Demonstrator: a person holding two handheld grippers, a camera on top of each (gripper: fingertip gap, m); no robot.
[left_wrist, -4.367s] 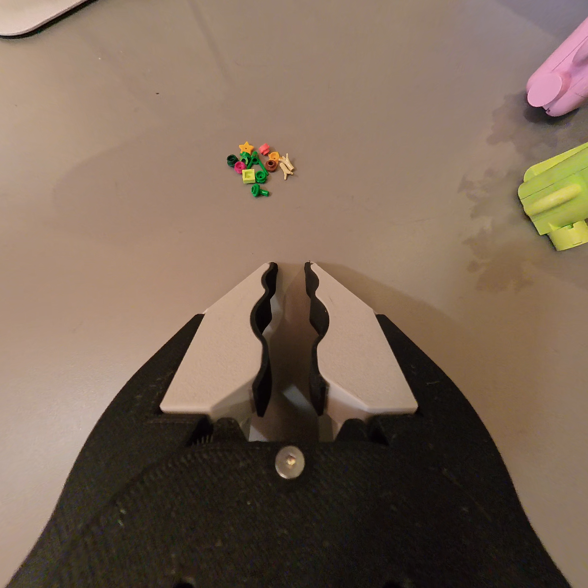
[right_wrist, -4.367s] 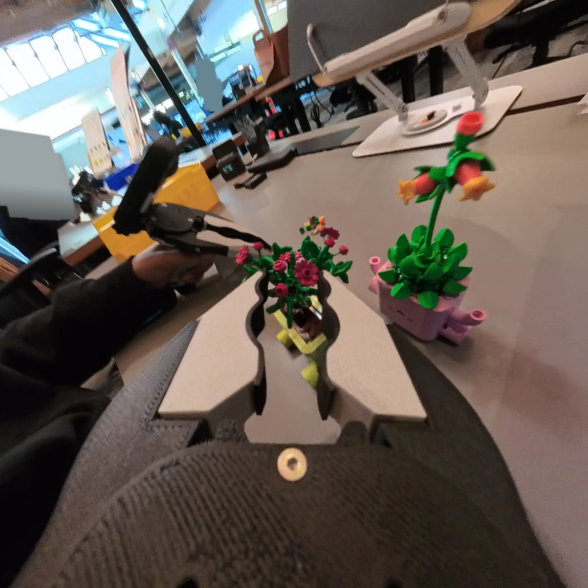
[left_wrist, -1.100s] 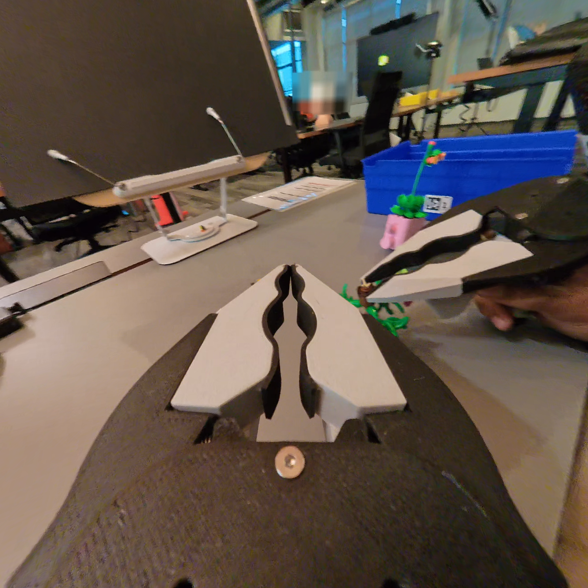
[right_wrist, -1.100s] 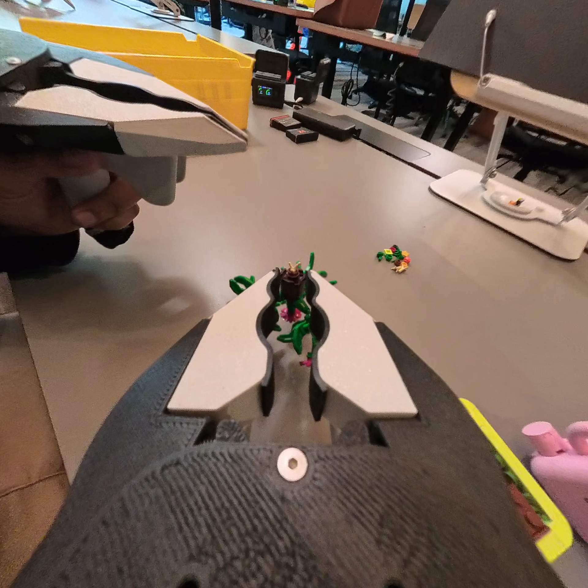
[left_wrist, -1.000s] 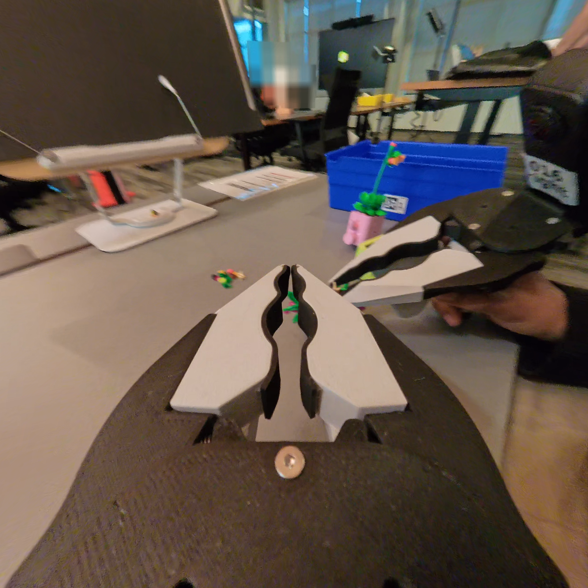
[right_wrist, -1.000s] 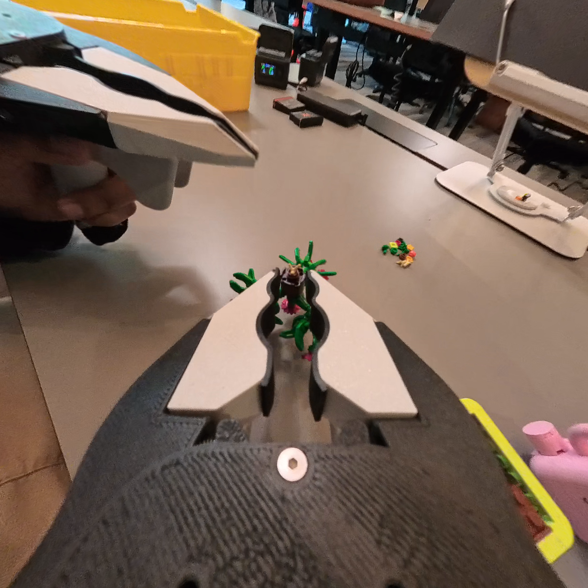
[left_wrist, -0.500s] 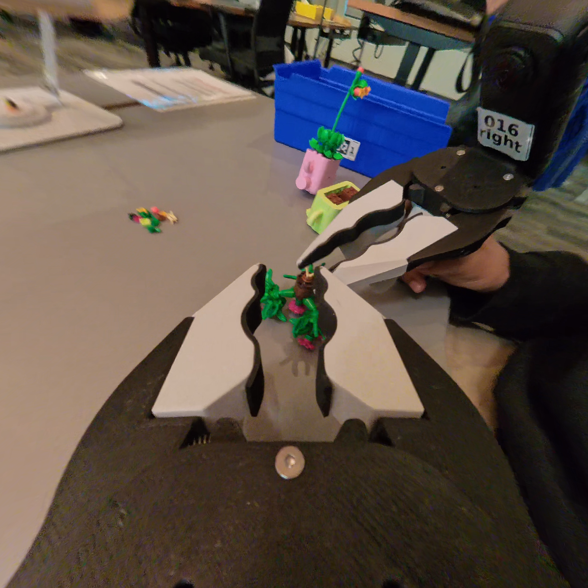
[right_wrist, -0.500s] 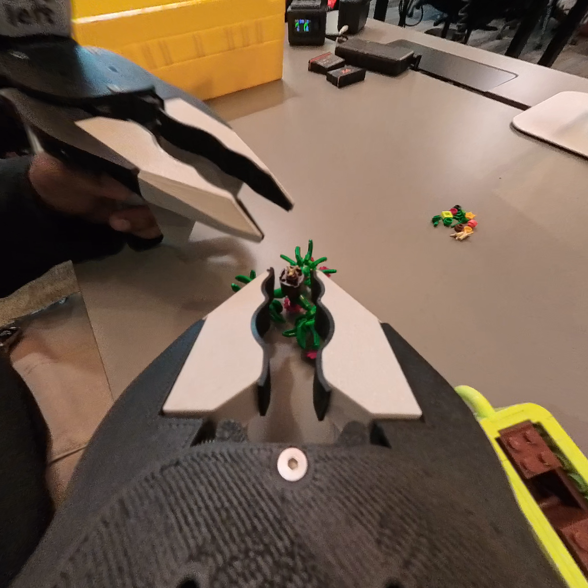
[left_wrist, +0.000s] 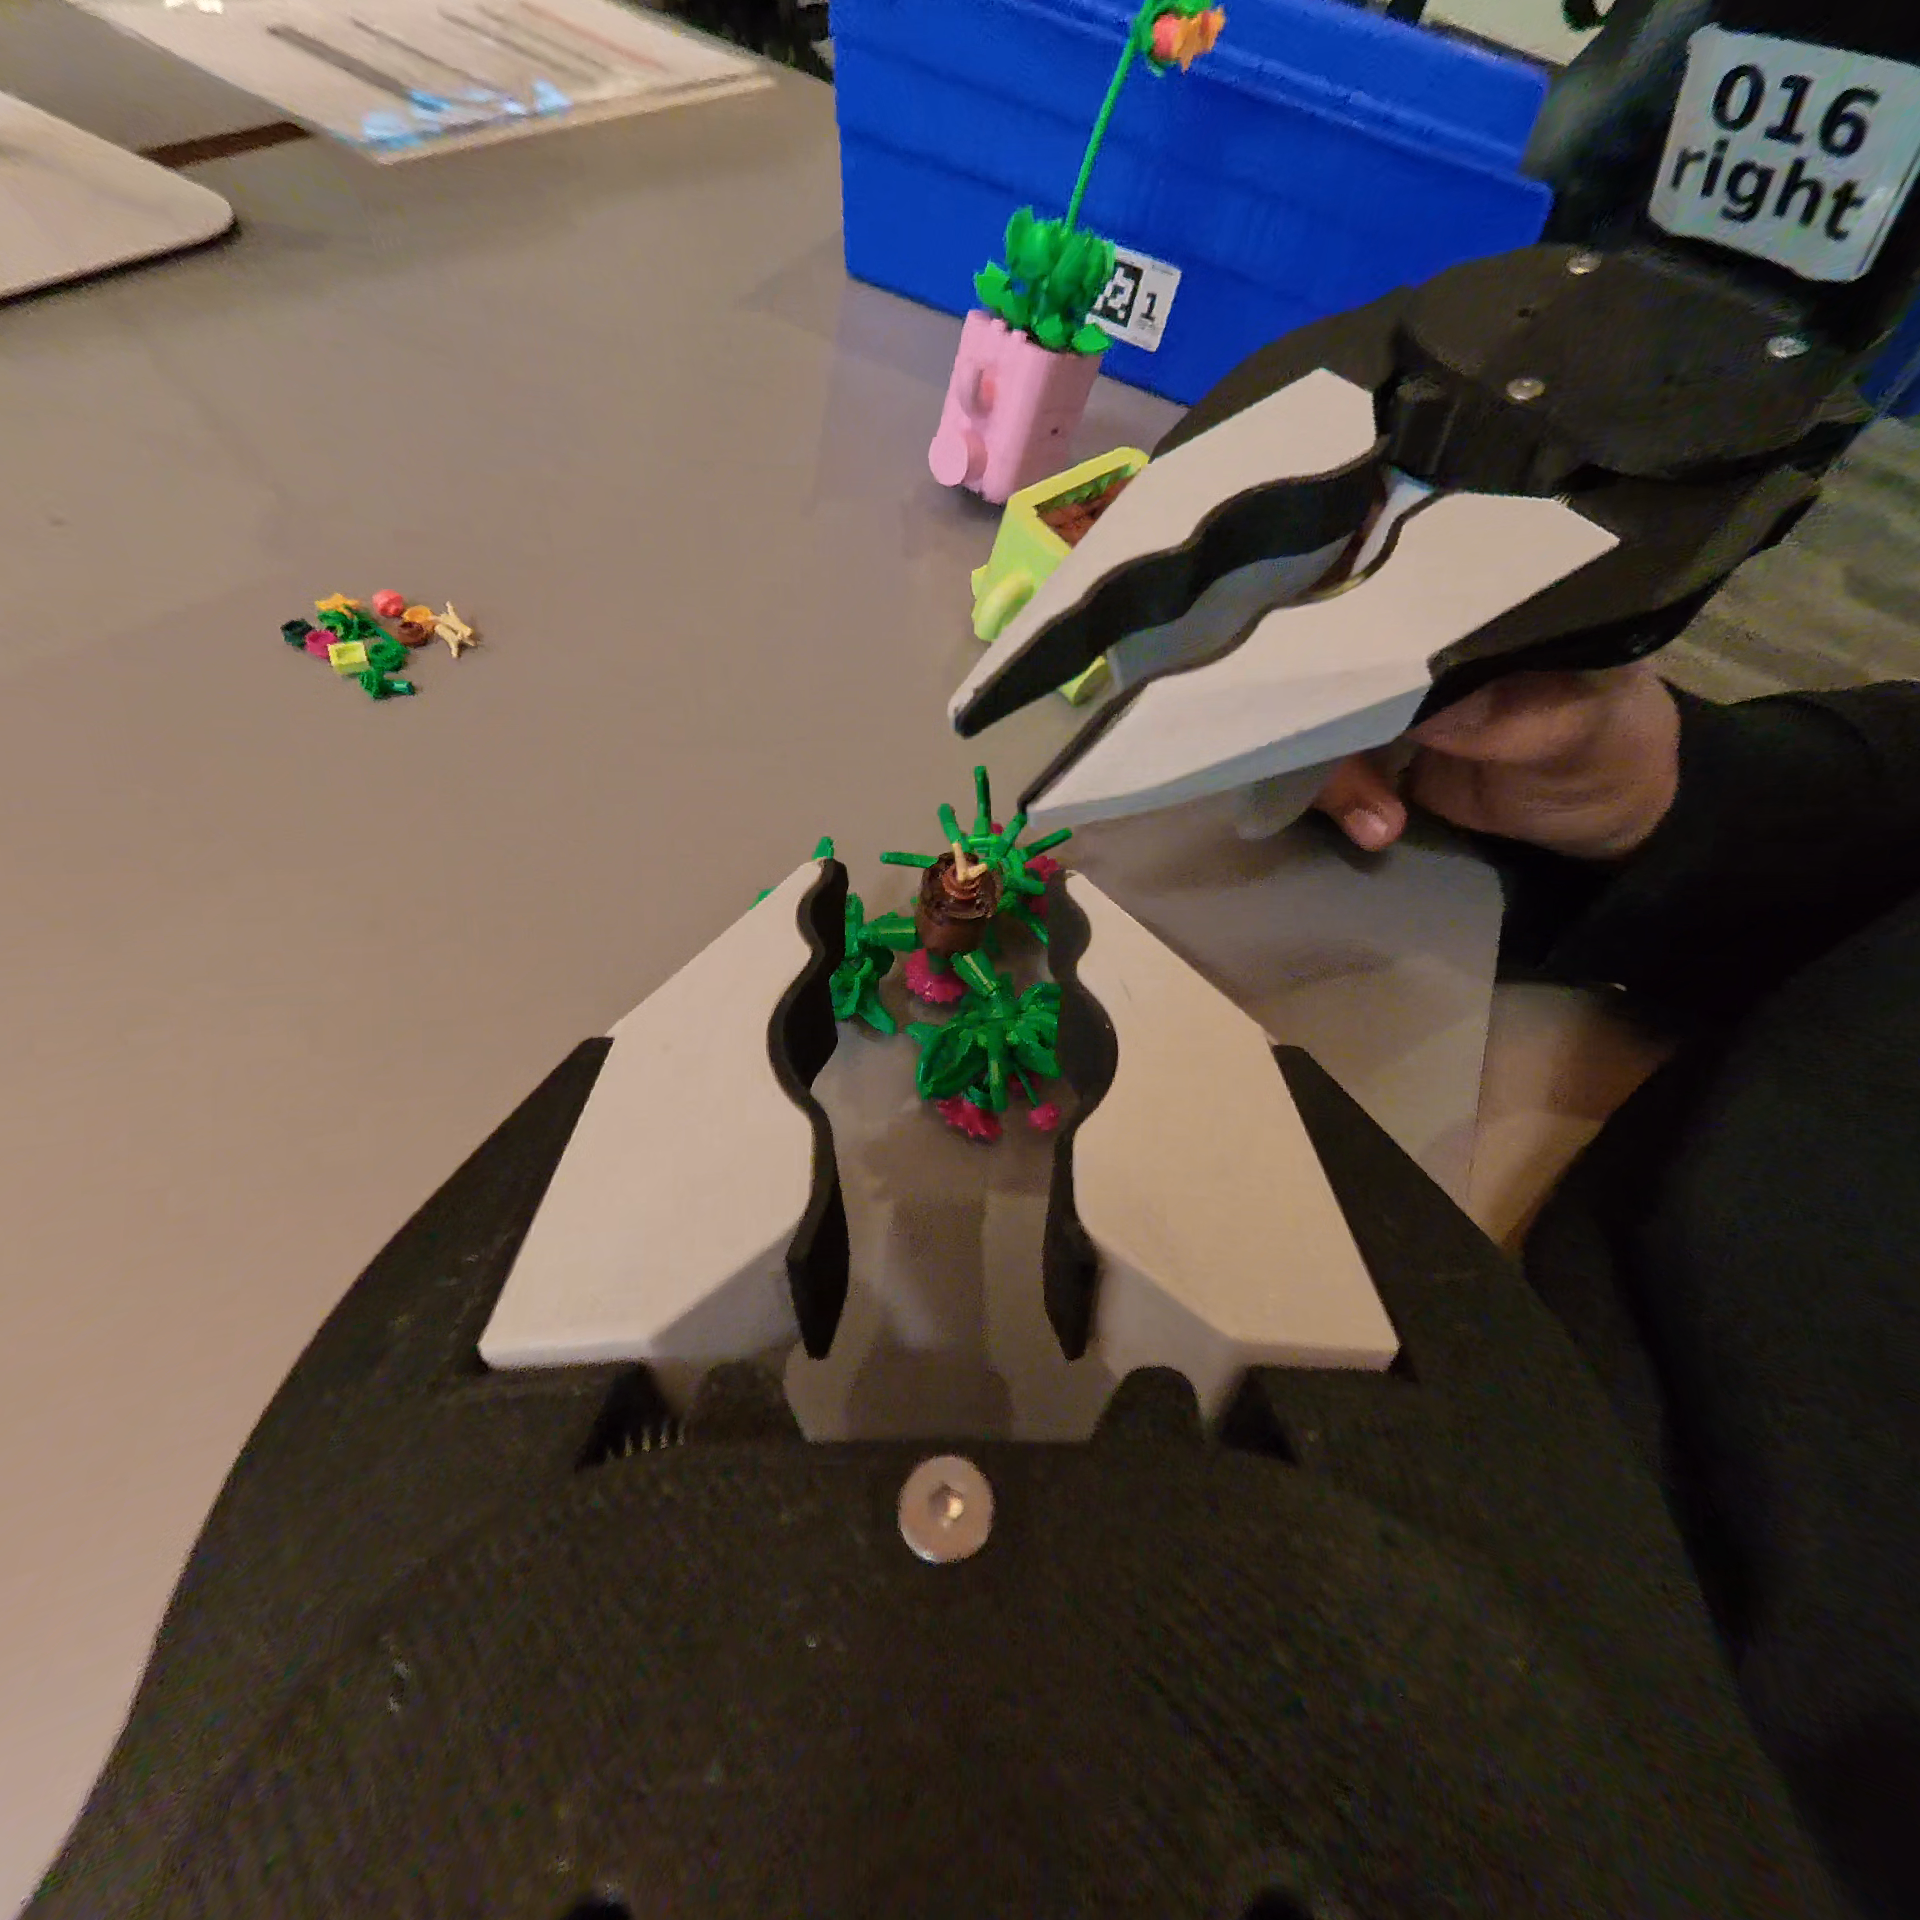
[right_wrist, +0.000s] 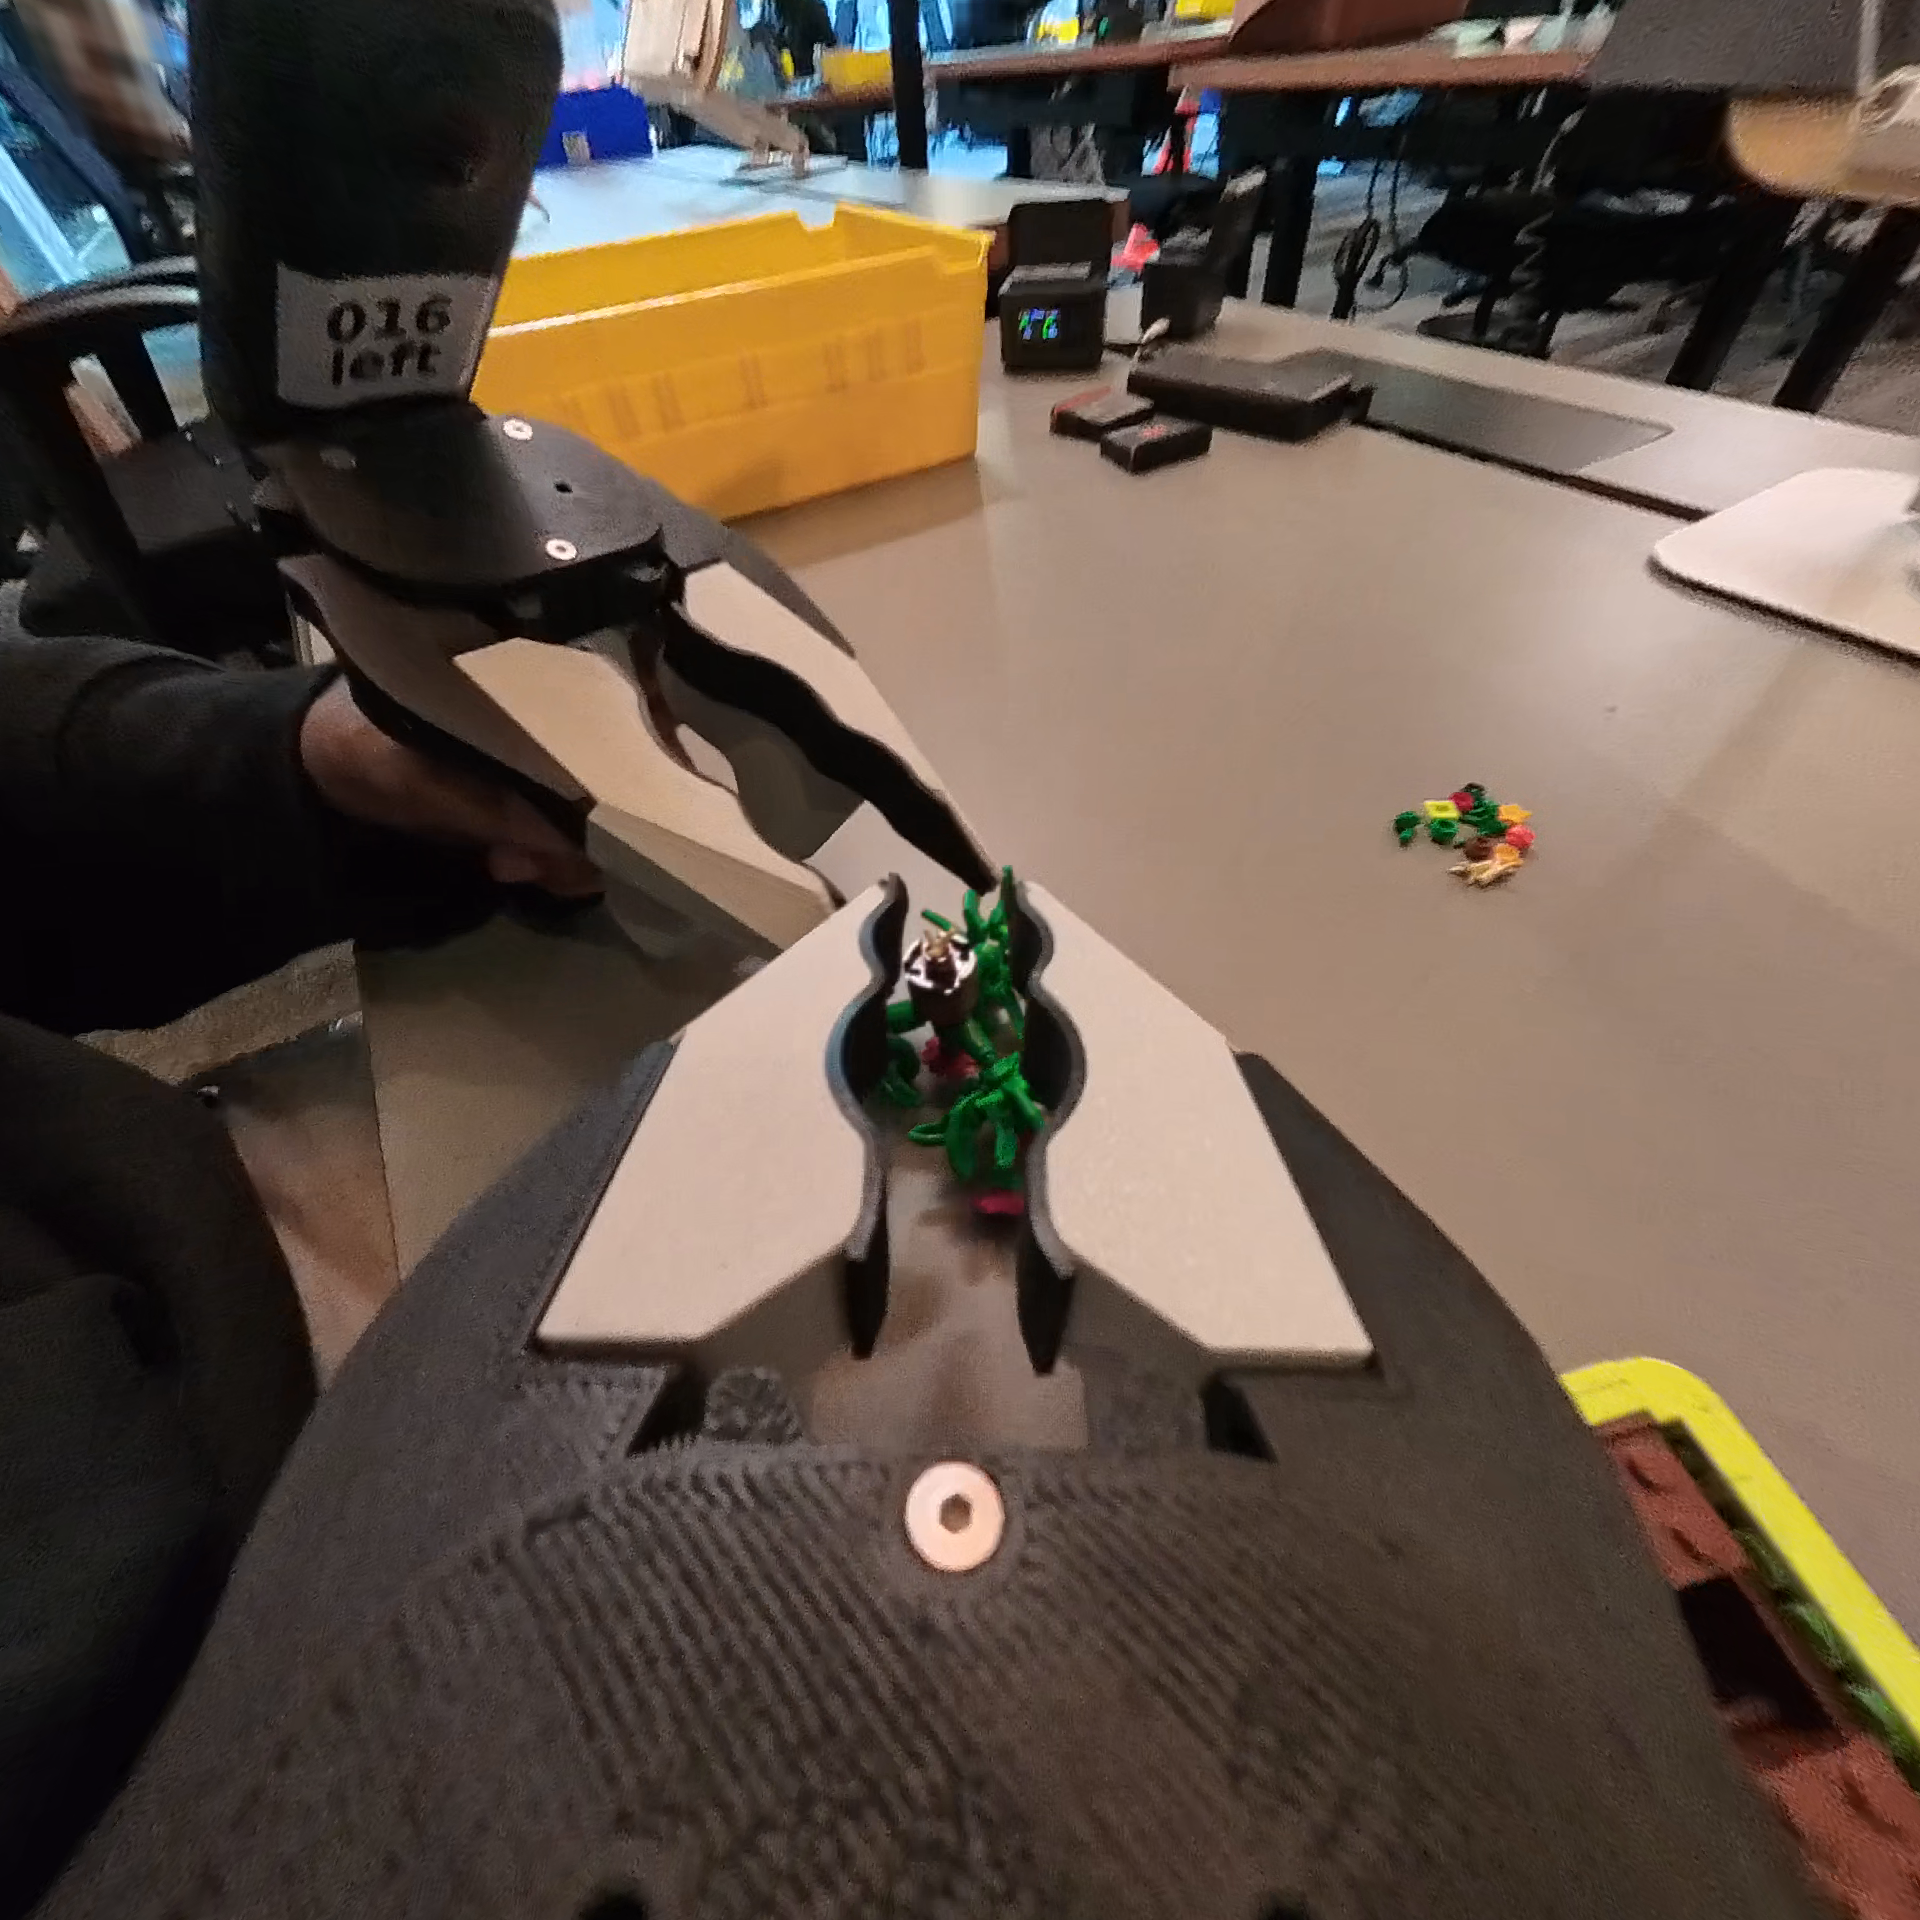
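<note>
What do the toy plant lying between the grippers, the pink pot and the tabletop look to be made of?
Toy plant: glossy moulded plastic brick pieces, judging by the sharp, uniform green leaves and magenta blossoms. Pink pot: the same brick plastic, with visible studs and seams. Tabletop: smooth grey, probably laminate, with a soft sheen that reflects the blue bin.

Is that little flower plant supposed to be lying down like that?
Probably not. The toy plant lies tipped on the grey table, brown base up, outside the lime pot. The pink pot's plant stands upright. Loose small pieces lie scattered nearby.
</note>
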